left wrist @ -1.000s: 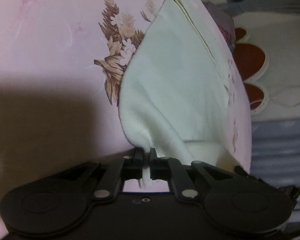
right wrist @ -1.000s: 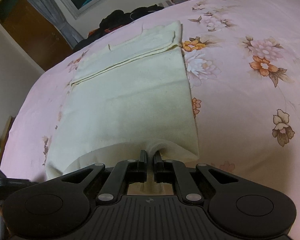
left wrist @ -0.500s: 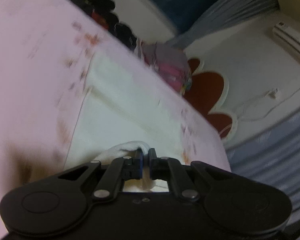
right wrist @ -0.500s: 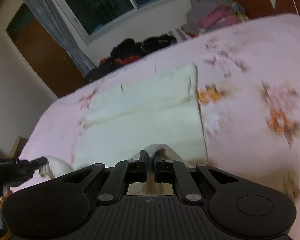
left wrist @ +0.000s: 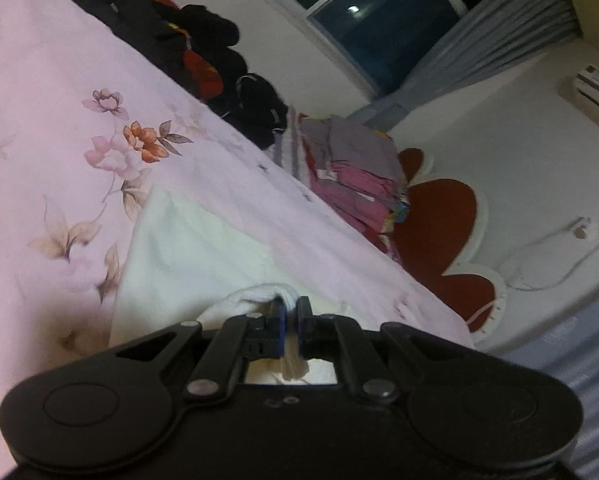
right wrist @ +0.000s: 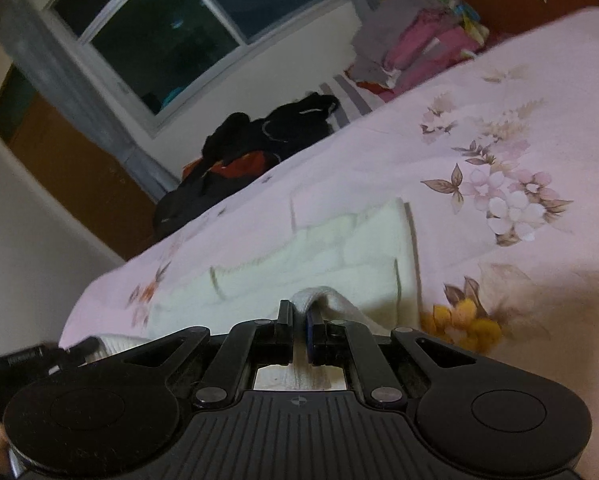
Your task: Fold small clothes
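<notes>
A cream-white garment (left wrist: 187, 256) lies on the pink floral bedsheet (left wrist: 51, 120); it also shows in the right wrist view (right wrist: 339, 252). My left gripper (left wrist: 290, 312) is shut on a bunched white edge of the garment, held a little above the bed. My right gripper (right wrist: 299, 316) is shut on another edge of the same garment, and the lifted fold drapes over its fingertips. The left gripper (right wrist: 35, 356) shows at the lower left of the right wrist view, with white cloth beside it.
A pile of black and red clothes (left wrist: 203, 60) lies at the bed's far edge (right wrist: 259, 148). A stack of pink and grey folded clothes (left wrist: 355, 176) sits near the red flower-shaped headboard (left wrist: 439, 220). A window (right wrist: 171, 36) and wooden door (right wrist: 71, 172) lie beyond.
Both grippers have carried the held garment edge forward over the garment toward its far end, and both cameras have tilted up from the bed to the room. Both stay shut on the cloth.
</notes>
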The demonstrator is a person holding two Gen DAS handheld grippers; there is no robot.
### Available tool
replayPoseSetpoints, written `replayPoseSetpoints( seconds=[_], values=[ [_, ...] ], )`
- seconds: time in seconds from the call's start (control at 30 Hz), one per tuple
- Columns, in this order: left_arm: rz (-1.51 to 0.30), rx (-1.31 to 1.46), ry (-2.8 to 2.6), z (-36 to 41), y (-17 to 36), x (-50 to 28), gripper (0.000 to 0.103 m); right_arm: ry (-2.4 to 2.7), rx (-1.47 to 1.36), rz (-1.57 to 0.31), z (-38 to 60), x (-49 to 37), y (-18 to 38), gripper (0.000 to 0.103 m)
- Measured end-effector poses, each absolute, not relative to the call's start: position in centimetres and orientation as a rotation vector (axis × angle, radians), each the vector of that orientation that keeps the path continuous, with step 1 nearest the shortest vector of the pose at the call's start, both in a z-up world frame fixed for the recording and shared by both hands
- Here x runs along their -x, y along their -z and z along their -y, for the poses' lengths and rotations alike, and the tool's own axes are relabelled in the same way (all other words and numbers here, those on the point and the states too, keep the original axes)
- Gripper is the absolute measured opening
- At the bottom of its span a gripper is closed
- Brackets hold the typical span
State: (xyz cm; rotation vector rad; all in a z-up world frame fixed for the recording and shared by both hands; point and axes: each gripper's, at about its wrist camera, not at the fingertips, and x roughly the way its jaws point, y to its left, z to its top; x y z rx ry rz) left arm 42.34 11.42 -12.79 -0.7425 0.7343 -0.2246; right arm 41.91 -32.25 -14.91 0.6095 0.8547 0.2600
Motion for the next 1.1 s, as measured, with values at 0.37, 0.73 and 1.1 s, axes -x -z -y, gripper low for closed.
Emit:
replayPoseSetpoints(
  seconds=[0.37, 0.73, 1.1],
  values=[
    [-0.759, 0.612, 0.123, -10.9, 14.5, -48.0, 0.026, -0.167, -0.628, -0.891, 33.1, -48.3, 18.8, 0.006],
    [-0.769, 0.462, 0.177, -11.3, 14.1, -48.4, 0.057, -0.181, -0.462, -0.806, 32.6, -49.3, 17.9, 0.072],
    [-0.818, 0.324, 0.179, -8.8, 17.0, -51.3, 0.047, -0.24, -0.24, -0.851, 30.7, -50.3, 20.1, 0.058]
  ],
)
